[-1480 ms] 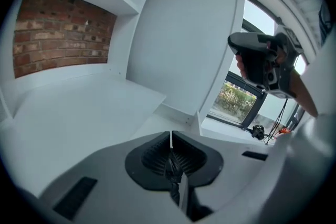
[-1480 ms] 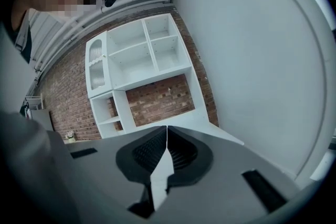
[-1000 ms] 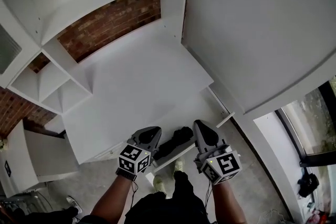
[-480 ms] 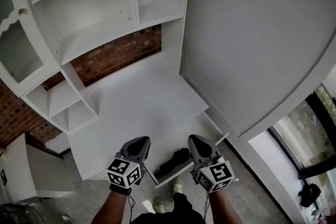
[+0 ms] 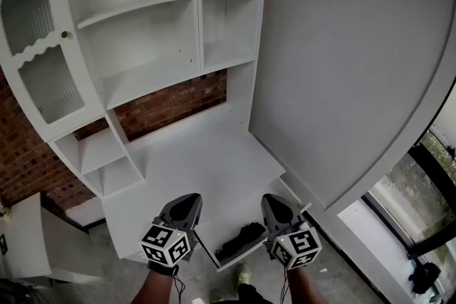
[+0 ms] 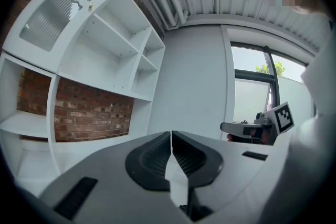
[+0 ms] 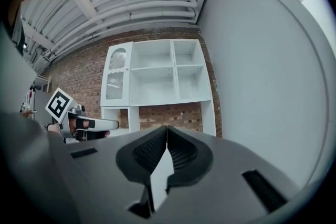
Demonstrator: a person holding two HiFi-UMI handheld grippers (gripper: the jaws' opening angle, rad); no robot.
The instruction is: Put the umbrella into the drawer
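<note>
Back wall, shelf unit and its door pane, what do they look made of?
Back wall: bare red brick, mortar lines visible. Shelf unit: likely painted or laminated board, smooth matte white. Door pane: probably ribbed frosted glass.

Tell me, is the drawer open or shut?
Open. The drawer sticks out from under the desk, and the black umbrella lies inside it.

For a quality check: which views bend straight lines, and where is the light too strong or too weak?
Head view: shelf unit edges curve, umbrella only a dark shape. Left gripper view: fisheye, black corners, window overbright. Right gripper view: fisheye, wall bows, light even.
</note>
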